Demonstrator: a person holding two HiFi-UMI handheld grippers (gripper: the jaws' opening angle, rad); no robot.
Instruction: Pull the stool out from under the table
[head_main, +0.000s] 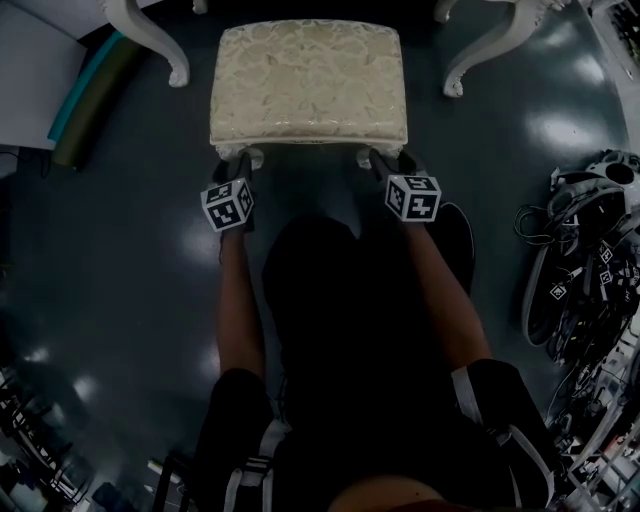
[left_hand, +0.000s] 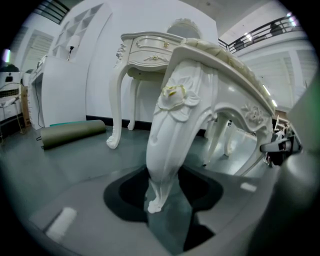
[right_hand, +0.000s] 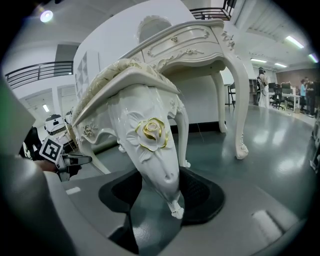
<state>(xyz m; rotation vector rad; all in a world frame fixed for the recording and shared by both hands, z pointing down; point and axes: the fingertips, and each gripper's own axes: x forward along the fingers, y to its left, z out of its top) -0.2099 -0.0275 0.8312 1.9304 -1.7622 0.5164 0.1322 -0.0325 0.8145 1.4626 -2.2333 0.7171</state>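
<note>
Now two grippers clasp one stool's two legs

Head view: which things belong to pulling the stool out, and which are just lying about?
Job: stool; left gripper and right gripper, each clamped on a front leg of it; table legs either side.
Lying about: rolled mat at left; heap of cables and gear at right.
</note>
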